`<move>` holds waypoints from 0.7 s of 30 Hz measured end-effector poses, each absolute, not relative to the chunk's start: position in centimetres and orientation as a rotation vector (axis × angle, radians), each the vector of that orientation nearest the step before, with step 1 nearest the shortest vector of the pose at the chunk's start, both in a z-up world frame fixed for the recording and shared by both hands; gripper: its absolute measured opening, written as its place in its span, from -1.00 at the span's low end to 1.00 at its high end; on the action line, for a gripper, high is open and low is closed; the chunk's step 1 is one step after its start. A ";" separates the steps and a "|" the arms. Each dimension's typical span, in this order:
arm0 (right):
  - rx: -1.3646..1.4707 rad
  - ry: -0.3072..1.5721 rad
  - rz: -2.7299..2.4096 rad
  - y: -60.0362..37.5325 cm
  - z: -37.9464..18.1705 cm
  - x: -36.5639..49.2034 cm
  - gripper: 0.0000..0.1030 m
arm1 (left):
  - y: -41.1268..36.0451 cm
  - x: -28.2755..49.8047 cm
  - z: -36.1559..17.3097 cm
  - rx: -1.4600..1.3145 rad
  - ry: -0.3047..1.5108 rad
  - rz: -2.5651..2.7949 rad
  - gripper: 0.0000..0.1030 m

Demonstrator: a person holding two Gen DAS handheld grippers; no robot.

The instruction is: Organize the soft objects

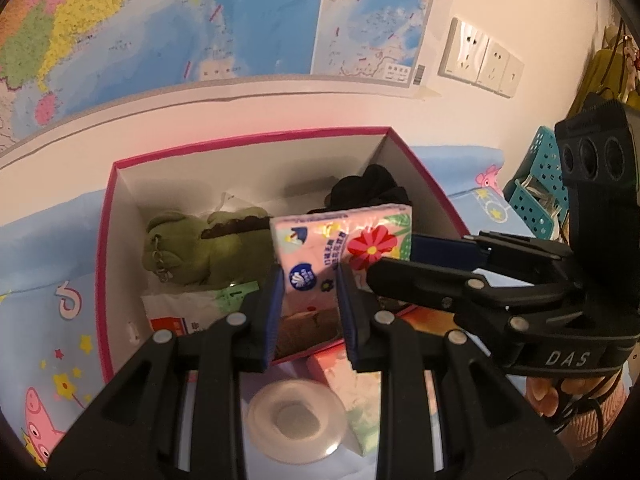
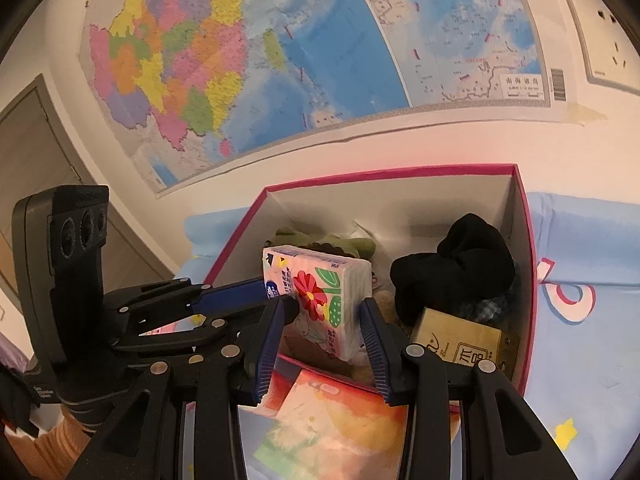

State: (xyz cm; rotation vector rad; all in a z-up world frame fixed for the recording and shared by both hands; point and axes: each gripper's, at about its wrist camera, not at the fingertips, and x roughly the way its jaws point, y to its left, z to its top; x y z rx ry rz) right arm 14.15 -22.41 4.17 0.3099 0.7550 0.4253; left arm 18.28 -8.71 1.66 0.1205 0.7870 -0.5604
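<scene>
Left tongs (image 1: 308, 280) are clamped on the pink tissue pack (image 1: 340, 244), holding it above the pink-rimmed box (image 1: 248, 142), evidently for deposit beside the green plush (image 1: 200, 248) and black cloth (image 2: 456, 268). Right tongs (image 2: 322, 322) stand parted around the pack without gripping it

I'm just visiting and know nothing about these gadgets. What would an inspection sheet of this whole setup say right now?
Surface: blue cartoon cloth.
Job's things: tissue pack held over the pink-rimmed box; green plush and black cloth lie inside.
Clutter: tape roll and second pack in front of the box.
Grippers: left gripper tongs shut on the tissue pack; right gripper tongs open, straddling it.
Cables: nothing seen.
Surroundings: wall map, sockets, teal basket.
</scene>
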 end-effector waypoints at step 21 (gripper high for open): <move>0.221 0.721 0.306 -22.9 3.6 11.9 -0.02 | -5.5 16.5 1.4 0.135 0.715 -0.444 0.45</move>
